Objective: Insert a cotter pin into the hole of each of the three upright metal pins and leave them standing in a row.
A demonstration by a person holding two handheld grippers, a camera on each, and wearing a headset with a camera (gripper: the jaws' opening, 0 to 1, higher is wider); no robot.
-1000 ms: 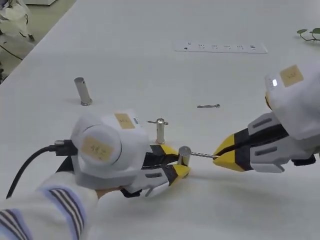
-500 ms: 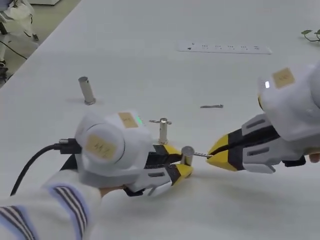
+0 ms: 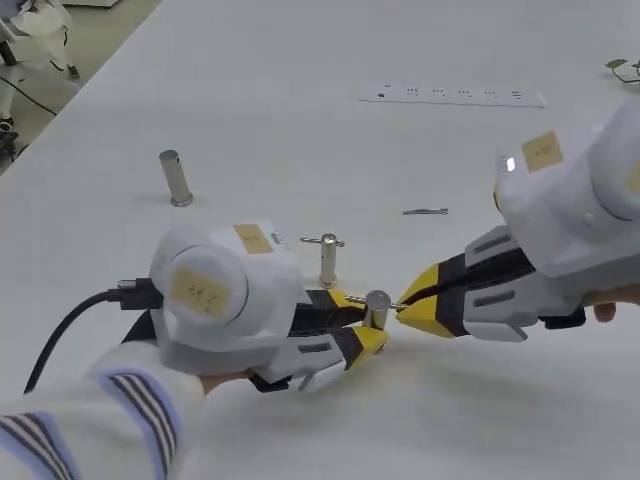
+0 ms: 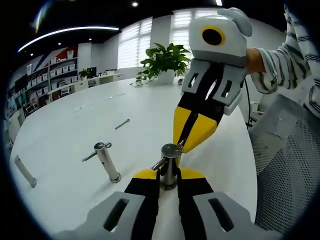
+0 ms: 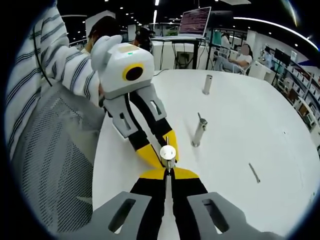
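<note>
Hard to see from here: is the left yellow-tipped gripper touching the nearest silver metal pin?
Touching. The left gripper view shows the left gripper with yellow tips pressed against both sides of the silver metal pin, no gap.

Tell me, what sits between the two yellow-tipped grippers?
A short upright silver metal pin, clamped by the left gripper; the right gripper holds a thin wire cotter pin in its hole. The head view shows it.

Looks like an open-plan office/lab. We're working at a long white surface (image 3: 300, 80) with a power strip (image 3: 452, 96) lying on it. We're seeing a potted plant (image 4: 167, 60) by blinded windows (image 4: 135, 45), stocked shelves (image 4: 50, 80), a monitor (image 5: 194, 21) glowing at the back, a mesh chair (image 5: 55, 165), and a person (image 5: 235, 62) sitting at another desk.
</note>
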